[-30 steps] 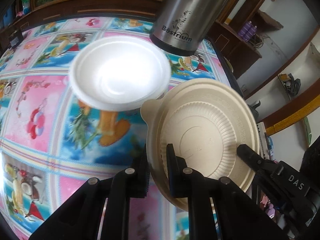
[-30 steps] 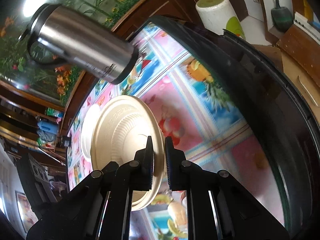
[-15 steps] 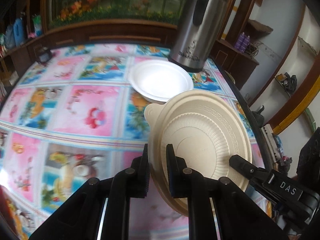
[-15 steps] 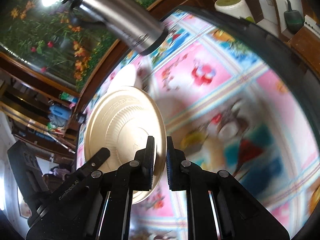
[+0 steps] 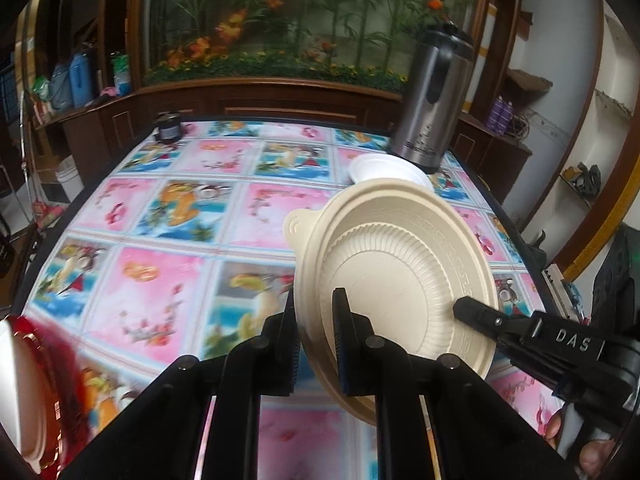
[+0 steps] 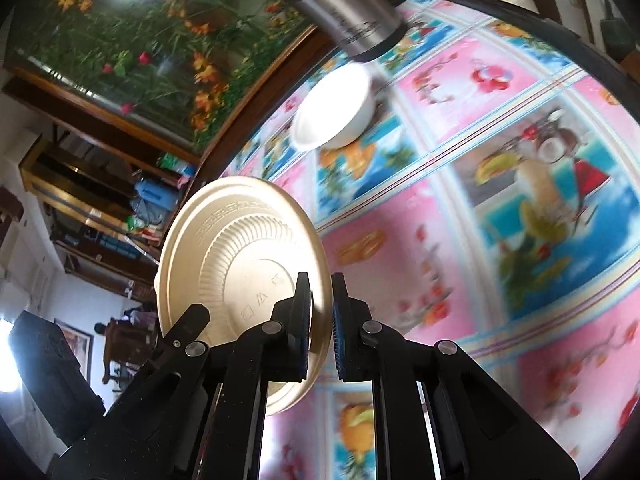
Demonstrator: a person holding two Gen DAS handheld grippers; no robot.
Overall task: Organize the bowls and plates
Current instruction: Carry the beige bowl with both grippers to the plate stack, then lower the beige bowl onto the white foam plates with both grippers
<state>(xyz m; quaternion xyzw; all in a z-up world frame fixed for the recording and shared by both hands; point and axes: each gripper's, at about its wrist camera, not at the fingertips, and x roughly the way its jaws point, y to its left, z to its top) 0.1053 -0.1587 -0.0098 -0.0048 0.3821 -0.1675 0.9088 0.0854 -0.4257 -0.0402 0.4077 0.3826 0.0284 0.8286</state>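
Beige plate (image 5: 400, 276) held aloft above table (image 5: 168, 216), well short of steel flask (image 5: 432, 100). Left gripper (image 5: 316, 344) and right gripper (image 6: 321, 322) both clenched on opposite rims, probably steadying carry. White bowl (image 6: 336, 116) sits beside flask.

1. A steel thermos jug (image 5: 434, 98) with a black handle and lid stands upright at the upper right of the left wrist view, on the far right corner of the surface (image 5: 168, 248).
2. The surface wears a glossy cloth of pink and blue fruit panels with a dark edge.
3. A small dark jar (image 5: 168, 130) sits on the far left corner, upper left of centre.
4. A flower and bamboo mural (image 5: 304, 20) in a wooden frame fills the top of the frame.
5. Blue bottles (image 5: 76, 80) stand on a shelf at the upper left.
6. Purple bottles (image 5: 502, 116) stand on a shelf at the right.
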